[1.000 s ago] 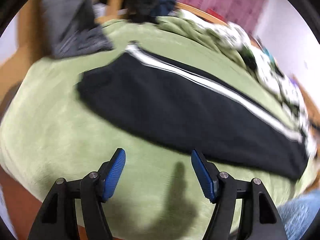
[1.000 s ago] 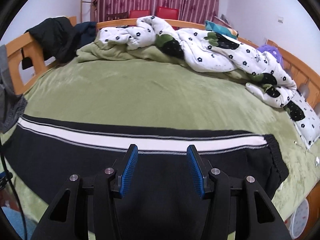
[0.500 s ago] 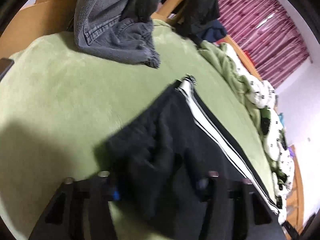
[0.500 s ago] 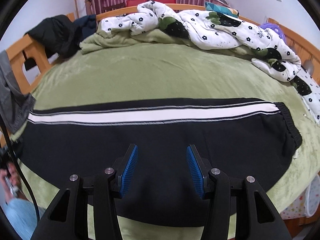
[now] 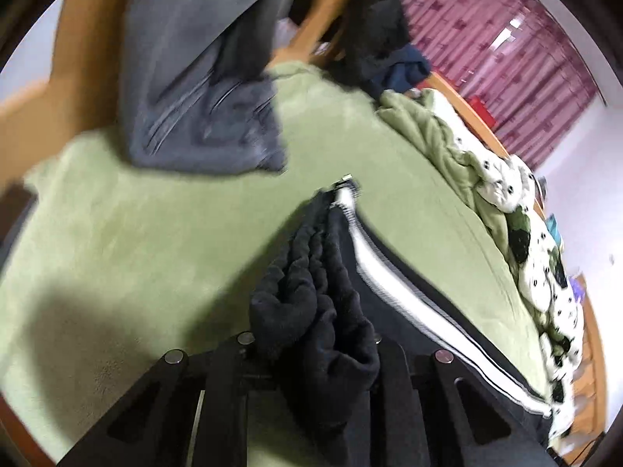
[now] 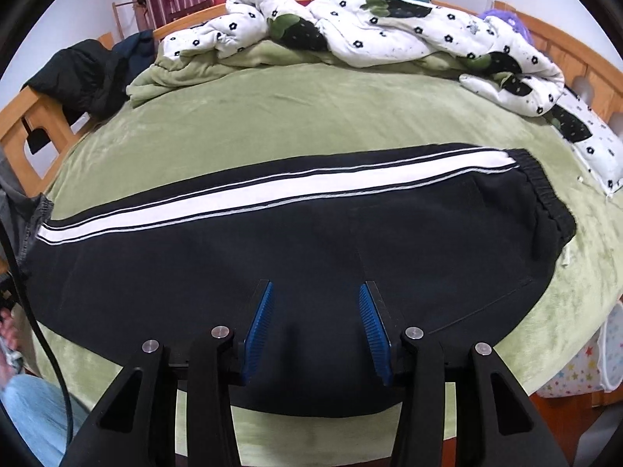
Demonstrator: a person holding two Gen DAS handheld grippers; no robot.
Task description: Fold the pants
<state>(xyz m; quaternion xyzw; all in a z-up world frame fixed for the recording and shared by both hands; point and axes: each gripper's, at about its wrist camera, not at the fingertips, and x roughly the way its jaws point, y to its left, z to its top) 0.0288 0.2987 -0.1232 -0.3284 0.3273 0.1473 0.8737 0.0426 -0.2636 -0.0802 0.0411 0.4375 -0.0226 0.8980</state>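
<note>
Black pants with a white side stripe lie lengthwise across the green bed, waistband at the right. In the left wrist view the leg end of the pants is bunched up between the fingers of my left gripper, which is shut on it; the pads are hidden by the cloth. My right gripper is open and empty, hovering over the near middle of the pants.
Grey jeans hang over the wooden bed rail at the left. A white flowered quilt and a green blanket lie at the far side. Dark clothes hang over the rail. A star-patterned basket stands beside the bed.
My left gripper moved to the leg end of the pants, closed on it and bunched the cloth up. My right gripper pulled back, so more of the pants shows.
</note>
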